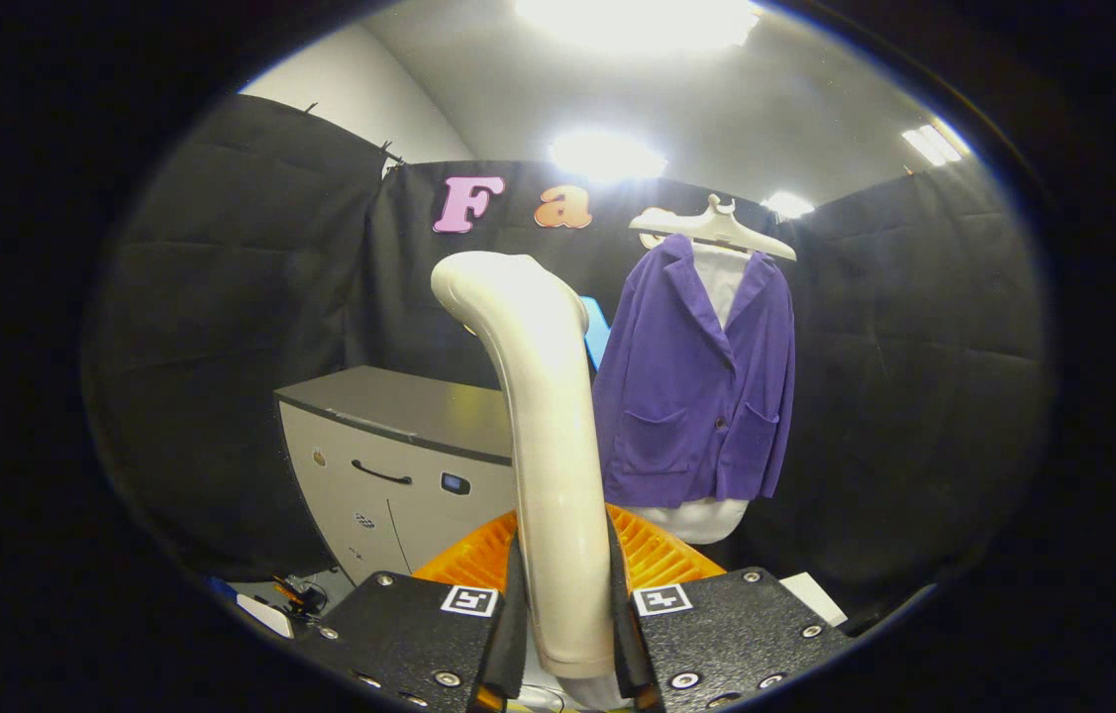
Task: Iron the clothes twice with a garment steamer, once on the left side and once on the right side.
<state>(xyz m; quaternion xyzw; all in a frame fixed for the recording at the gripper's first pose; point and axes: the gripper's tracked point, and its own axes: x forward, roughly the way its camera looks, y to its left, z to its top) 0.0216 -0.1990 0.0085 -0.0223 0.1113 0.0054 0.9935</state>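
Claw (565, 604) fingers clamped the cream garment steamer (543, 436) upright by its handle, whose lower end was cut off. Beyond it a purple jacket (701, 386) hung on a white hanger (716, 230). An orange ribbed thing (657, 555), mostly hidden, sat behind the fingers beside a grey cabinet (399, 465).

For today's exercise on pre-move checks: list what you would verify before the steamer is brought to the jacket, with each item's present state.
1. Gripper shut on the steamer handle: ok.
2. Handle upright between the fingers: ok.
3. Purple jacket hanging on its hanger: ok.
4. Steamer head touching the jacket: not ok, it stands apart, beyond the handle.
5. Steam running: cannot tell.
6. Grey cabinet beside the jacket, out of the path: ok.
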